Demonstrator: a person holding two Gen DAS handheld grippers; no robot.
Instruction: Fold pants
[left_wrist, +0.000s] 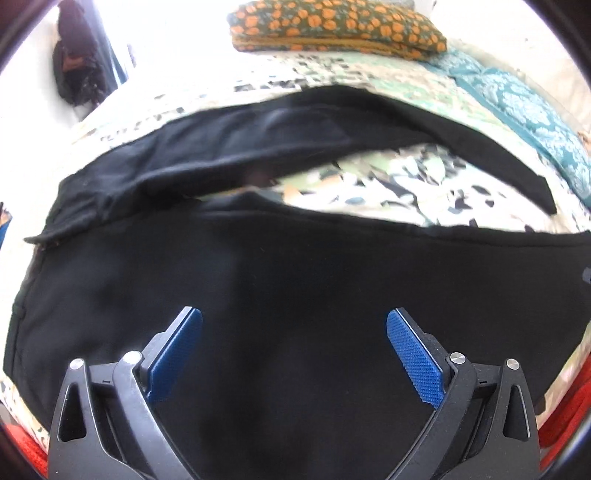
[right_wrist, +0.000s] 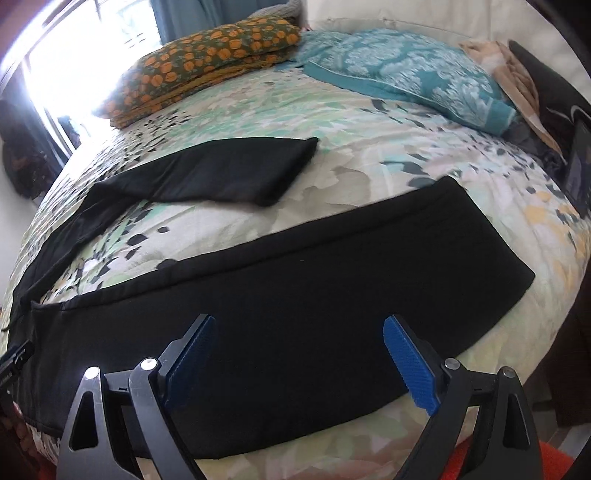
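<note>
Black pants (left_wrist: 280, 280) lie spread on a floral bedspread (left_wrist: 388, 184), legs splayed apart. In the left wrist view the near leg fills the foreground and the far leg (left_wrist: 258, 147) runs across behind it. In the right wrist view the near leg (right_wrist: 314, 295) lies across the front and the far leg (right_wrist: 221, 173) lies further back. My left gripper (left_wrist: 294, 325) is open and empty just above the near leg. My right gripper (right_wrist: 299, 332) is open and empty above the near leg's lower part.
A folded orange-flowered blanket (right_wrist: 207, 59) and a teal patterned pillow (right_wrist: 406, 74) lie at the far side of the bed. A bright window (right_wrist: 74, 55) is at the left. Dark items (right_wrist: 569, 129) sit at the bed's right edge. A red rug (right_wrist: 517, 461) shows below.
</note>
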